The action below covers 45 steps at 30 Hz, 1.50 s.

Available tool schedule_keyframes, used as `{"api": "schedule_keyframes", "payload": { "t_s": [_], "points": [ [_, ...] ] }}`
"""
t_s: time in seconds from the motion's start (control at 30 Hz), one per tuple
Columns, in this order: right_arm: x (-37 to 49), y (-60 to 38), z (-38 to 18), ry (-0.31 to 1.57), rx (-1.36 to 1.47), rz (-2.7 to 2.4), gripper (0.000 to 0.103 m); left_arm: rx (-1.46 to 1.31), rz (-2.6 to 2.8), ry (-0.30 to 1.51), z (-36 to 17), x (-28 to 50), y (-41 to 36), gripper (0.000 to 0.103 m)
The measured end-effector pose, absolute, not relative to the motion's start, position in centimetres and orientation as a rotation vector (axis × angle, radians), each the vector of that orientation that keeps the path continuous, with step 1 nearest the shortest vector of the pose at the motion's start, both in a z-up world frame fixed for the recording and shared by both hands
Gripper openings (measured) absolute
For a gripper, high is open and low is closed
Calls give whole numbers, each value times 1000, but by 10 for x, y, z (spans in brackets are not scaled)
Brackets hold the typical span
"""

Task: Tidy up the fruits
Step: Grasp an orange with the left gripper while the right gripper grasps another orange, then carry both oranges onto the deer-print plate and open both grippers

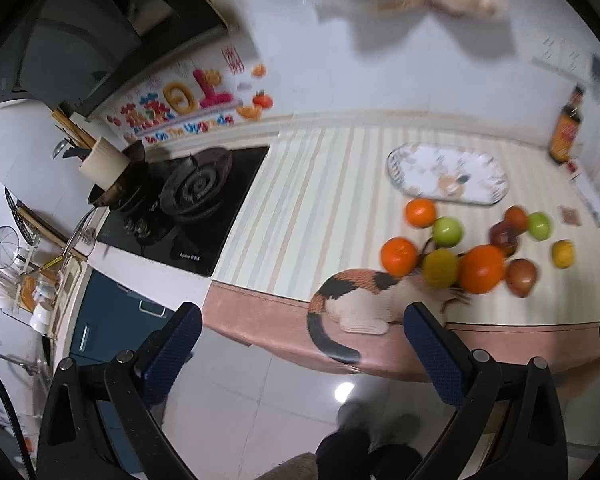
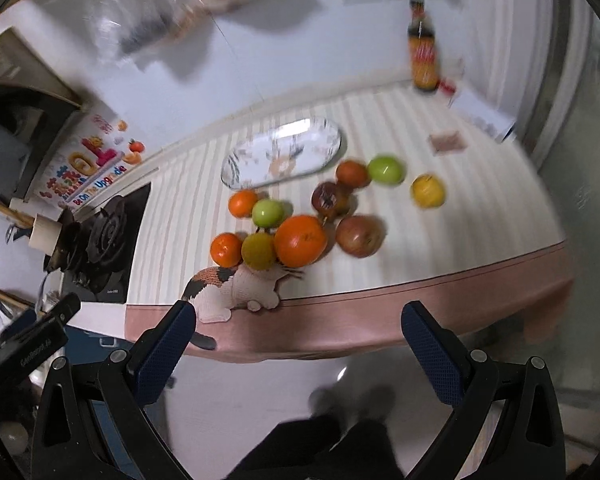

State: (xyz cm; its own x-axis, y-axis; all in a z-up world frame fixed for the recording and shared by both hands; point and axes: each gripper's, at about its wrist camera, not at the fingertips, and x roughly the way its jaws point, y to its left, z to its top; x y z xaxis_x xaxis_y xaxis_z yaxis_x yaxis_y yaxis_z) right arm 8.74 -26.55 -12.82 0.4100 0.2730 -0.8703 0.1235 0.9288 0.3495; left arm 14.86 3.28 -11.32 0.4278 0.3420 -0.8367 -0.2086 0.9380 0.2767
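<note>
Several fruits lie in a loose cluster on the striped tablecloth: a big orange (image 1: 482, 275) (image 2: 301, 239), smaller oranges (image 1: 399, 256) (image 2: 225, 249), green apples (image 1: 447, 231) (image 2: 386, 169), red apples (image 2: 358, 236) and a yellow fruit (image 1: 562, 254) (image 2: 428, 191). An empty oval glass plate (image 1: 446, 174) (image 2: 282, 153) sits behind them. My left gripper (image 1: 302, 322) and right gripper (image 2: 300, 320) are both open and empty, held off the table's front edge, above the floor.
A calico cat toy (image 1: 360, 300) (image 2: 236, 288) lies at the table's front edge by the fruit. A dark sauce bottle (image 1: 566, 128) (image 2: 422, 52) stands at the back right. A gas stove (image 1: 192, 200) with a pot is to the left.
</note>
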Motion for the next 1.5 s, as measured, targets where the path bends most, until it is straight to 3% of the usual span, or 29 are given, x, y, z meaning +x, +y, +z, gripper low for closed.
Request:
{"api": "schedule_keyframes", "payload": {
  "t_s": [0.33,0.53,0.73,0.77,1.03,1.13,1.3,1.5],
  "points": [
    [198,-248,-281,1391,667,-29,102,102,255,1296,-212,258,69,103],
    [225,-230,-343,1438,862,-139,96,14,104,1489,-276,316,80,102],
    [242,-212,-362,1427,894,-247,88,-96,-53,1618,-314,352,72,101],
    [243,-210,-361,1425,866,-262,80,-103,-72,1635,-318,355,69,101],
    [235,-202,-355,1509,720,-247,79,-171,-179,1740,-352,372,39,100],
    [235,-194,-354,1526,680,-238,79,-194,-200,1757,-361,376,30,94],
    [253,-174,-354,1541,622,-233,79,-155,-216,1772,-370,379,13,64],
    [255,-155,-357,1604,556,-189,79,-73,-211,1725,-366,367,22,63]
  ]
}}
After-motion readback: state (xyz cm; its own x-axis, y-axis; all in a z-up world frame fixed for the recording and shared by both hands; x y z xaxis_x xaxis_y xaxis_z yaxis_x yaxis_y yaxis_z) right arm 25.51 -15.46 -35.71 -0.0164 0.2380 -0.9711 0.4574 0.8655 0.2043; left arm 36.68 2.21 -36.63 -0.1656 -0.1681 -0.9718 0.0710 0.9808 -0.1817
